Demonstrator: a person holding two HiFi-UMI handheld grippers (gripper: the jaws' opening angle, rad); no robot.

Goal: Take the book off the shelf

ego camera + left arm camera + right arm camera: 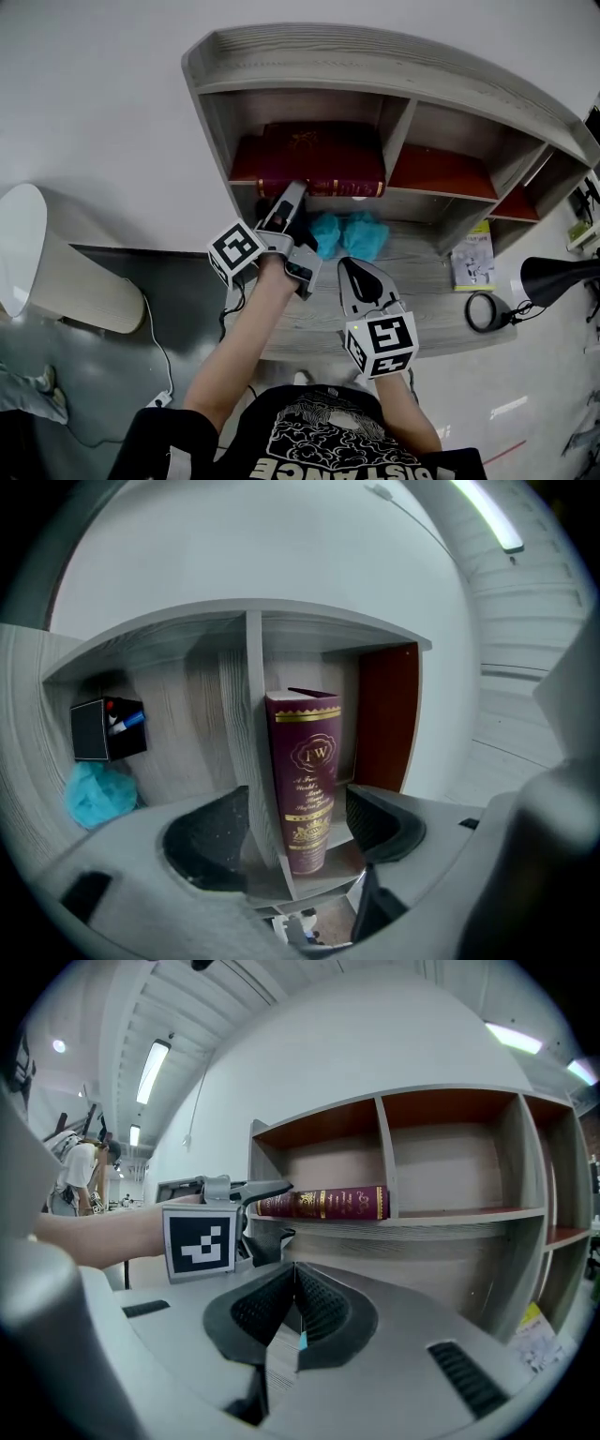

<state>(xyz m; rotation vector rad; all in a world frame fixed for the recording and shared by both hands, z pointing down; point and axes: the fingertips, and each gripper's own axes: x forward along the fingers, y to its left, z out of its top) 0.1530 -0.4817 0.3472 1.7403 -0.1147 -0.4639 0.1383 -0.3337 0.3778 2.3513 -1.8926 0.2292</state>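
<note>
Left hand-held gripper (289, 195) released, loosely astride book (319, 155) spine at shelf (412, 202) edge; right hand-held gripper (351, 267) clenched.

The shelf (375, 64) is grey wood-look board with a streaky grain and a matt face. The back panels of its compartments are a smooth red-brown. The book (319, 161) has a dark red, leather-like cover with a faint sheen and shiny gilt stamping on its spine. The left gripper (292, 195) and the right gripper (298, 1299) have smooth, matt grey plastic bodies, and their pads (208, 844) are black and finely rough. The marker cube (234, 251) on each is matt white with black print. The teal cloth (349, 234) at the shelf's near edge looks soft and fluffy. The desk (422, 286) has the same grey grain. The wall (94, 103) is smooth and matt.
</note>
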